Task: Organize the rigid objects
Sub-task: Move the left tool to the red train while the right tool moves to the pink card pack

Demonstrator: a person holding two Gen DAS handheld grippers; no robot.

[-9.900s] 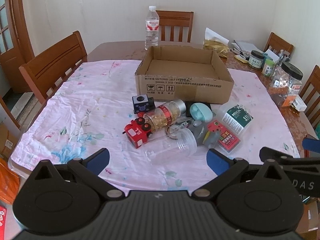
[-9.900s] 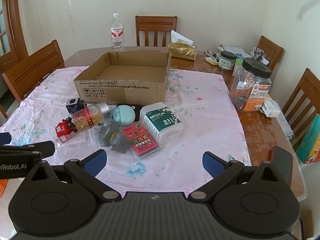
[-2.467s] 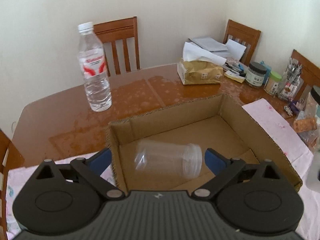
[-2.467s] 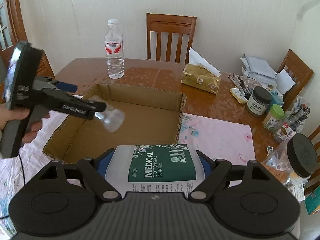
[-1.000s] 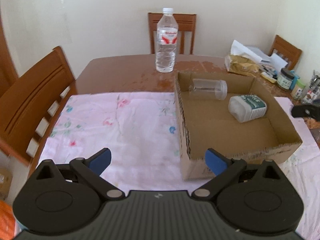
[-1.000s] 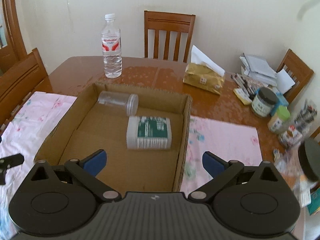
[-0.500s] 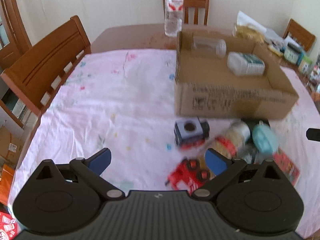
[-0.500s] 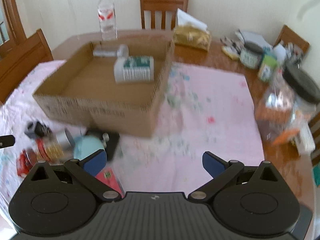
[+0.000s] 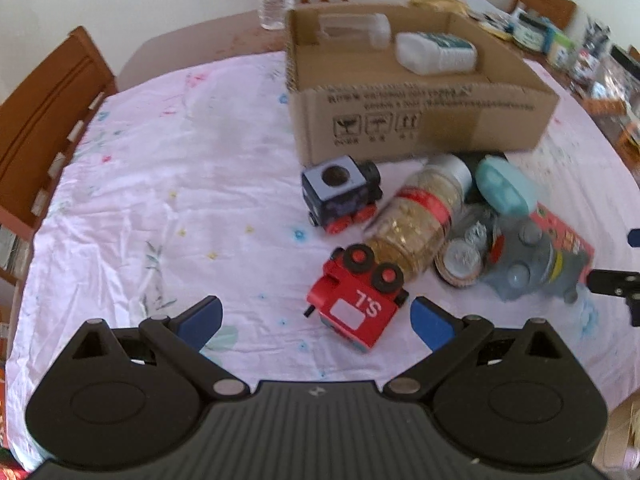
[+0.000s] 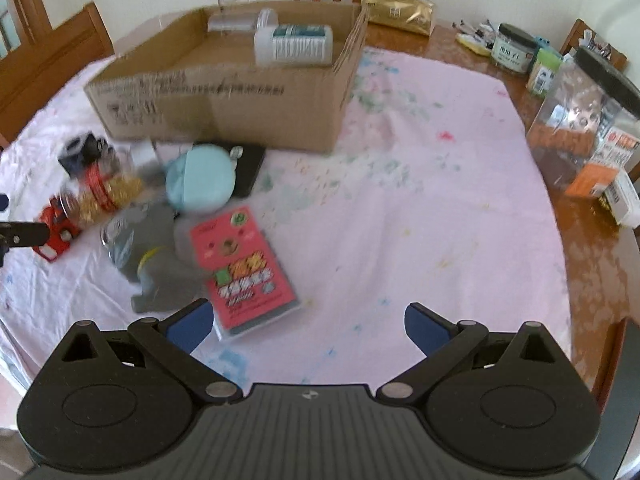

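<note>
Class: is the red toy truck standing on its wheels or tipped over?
Tipped over: the red toy truck lies on the cloth, its wheels facing upward.

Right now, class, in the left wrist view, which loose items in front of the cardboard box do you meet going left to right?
Red toy truck → capsule bottle → grey toy → pink card pack.

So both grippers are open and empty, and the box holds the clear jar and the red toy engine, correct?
Not quite. Both wrist views show the box holding the clear jar and the cotton swab tub. The red toy engine is on the cloth before the open left gripper. The right gripper is open too.
</note>
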